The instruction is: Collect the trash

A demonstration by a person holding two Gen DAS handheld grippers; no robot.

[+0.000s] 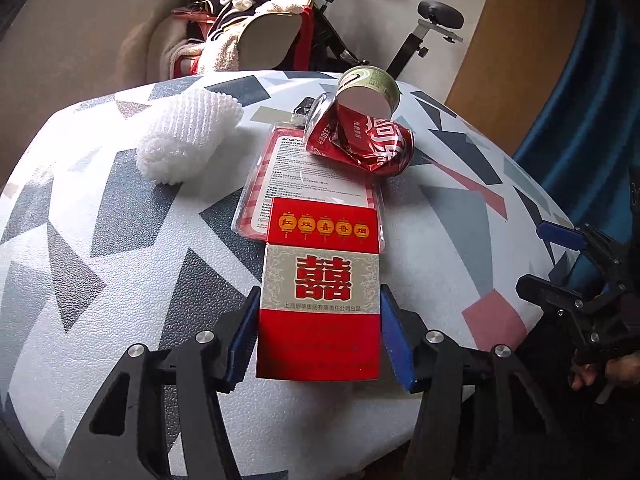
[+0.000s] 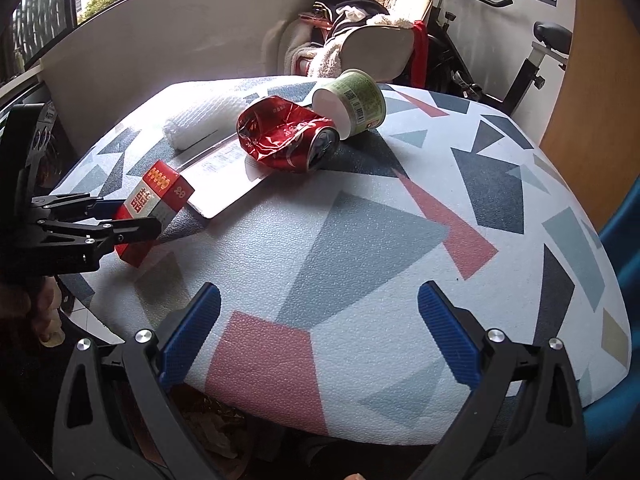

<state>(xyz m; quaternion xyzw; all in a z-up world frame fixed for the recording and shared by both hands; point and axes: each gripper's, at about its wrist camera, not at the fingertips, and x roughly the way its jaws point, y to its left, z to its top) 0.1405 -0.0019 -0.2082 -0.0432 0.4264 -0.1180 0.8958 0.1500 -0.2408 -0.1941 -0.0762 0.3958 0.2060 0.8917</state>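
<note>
Left wrist view: the left gripper [image 1: 318, 332] has its blue pads closed against both sides of a red cigarette box [image 1: 318, 292], which sits near the edge of the patterned table [image 1: 120, 280] and overlaps a plastic package [image 1: 304, 184]. Beyond lie a crushed can [image 1: 360, 140] and a green cup [image 1: 370, 90]. The right gripper [image 2: 320, 336] hangs wide open and empty. A shallow hold could let the box tip out.

One cigarette pack [image 1: 318, 292], one crushed can [image 1: 356, 144], one paper cup [image 1: 370, 90], one foam net [image 1: 188, 136], one blister pack [image 1: 280, 176].
</note>
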